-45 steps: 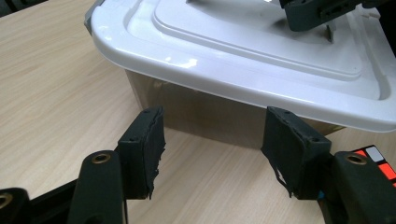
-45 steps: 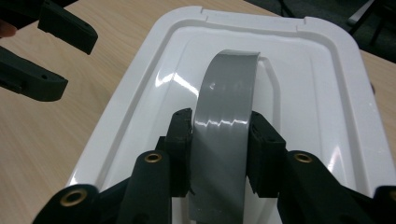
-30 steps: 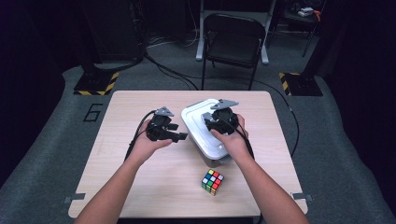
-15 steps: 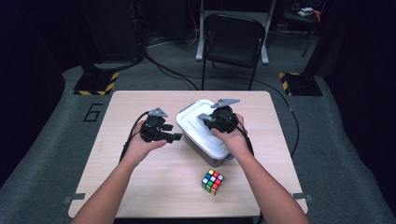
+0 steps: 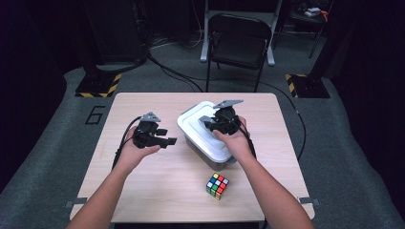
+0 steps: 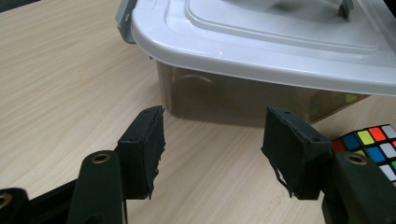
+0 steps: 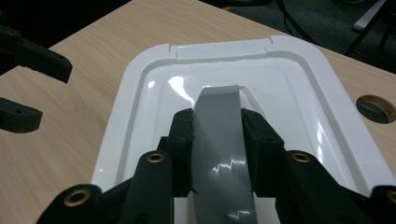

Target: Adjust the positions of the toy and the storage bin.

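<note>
Right gripper view: my right gripper [image 7: 217,128] has just closed, and its jaws now clamp the grey handle [image 7: 218,140] on the white lid [image 7: 140,107] of the storage box [image 5: 210,143]. The box stands on the table [image 5: 143,191] toward the middle of its far edge, slightly to the right. I judge the step in hand to be securing the handle before lifting the lid off.

Left gripper view: my left gripper [image 6: 212,144] is part-open with nothing between its pads, pointing at the box's translucent side wall [image 6: 243,100] from just beside it.

In the high view, my right hand [image 5: 234,138] rests over the lid, wrist low, gripper pointing away from me. My left hand [image 5: 138,148] hovers left of the box, gripper level and aimed rightward.

Next move, as I judge it: release the grey latch [image 6: 125,21] at the lid's end if it is engaged, then raise the handle straight up while the left gripper steadies the box. The Rubik's cube [image 5: 217,186] sits near the table's near edge, apart from the box.
</note>
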`<state>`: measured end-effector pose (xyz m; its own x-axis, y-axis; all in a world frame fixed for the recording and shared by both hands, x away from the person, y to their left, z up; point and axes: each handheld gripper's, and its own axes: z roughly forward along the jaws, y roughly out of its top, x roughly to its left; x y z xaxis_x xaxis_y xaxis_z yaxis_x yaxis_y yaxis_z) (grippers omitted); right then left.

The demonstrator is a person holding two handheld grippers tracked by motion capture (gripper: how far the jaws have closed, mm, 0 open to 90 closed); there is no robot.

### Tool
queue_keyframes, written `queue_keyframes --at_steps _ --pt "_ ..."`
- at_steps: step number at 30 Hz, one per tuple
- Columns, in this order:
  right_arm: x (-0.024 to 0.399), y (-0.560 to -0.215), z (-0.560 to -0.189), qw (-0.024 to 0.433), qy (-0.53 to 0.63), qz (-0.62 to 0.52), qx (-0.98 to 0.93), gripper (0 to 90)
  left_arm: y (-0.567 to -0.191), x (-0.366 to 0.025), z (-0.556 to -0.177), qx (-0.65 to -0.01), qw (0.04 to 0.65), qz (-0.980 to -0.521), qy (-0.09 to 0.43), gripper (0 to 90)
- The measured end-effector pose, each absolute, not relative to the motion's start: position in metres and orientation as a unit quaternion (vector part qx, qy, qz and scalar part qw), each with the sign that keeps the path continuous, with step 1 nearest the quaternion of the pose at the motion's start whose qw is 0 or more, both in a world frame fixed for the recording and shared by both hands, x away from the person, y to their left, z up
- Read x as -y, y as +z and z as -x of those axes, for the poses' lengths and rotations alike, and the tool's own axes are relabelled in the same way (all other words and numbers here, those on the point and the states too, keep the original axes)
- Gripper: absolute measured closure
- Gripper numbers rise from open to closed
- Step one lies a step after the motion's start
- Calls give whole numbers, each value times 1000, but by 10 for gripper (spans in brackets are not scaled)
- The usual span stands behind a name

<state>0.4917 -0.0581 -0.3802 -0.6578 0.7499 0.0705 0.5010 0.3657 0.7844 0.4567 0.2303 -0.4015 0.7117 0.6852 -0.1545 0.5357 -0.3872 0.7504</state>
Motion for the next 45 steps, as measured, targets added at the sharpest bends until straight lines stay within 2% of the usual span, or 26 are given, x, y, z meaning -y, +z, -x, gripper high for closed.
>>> queue_keyframes --at_steps 9,20,31,45 --pt "42 -380 -491 150 411 -383 -814 672 -411 -255 -443 -374 407 -828 98 389" --pt "42 -380 -489 179 398 -374 -818 659 -436 -279 -424 -388 403 -822 104 397" --pt "44 -377 -482 201 395 -359 -822 553 -470 -298 -407 -407 397 -815 113 414" --pt "44 -377 -481 206 391 -352 -825 636 -491 -315 -400 -427 405 -799 126 430"
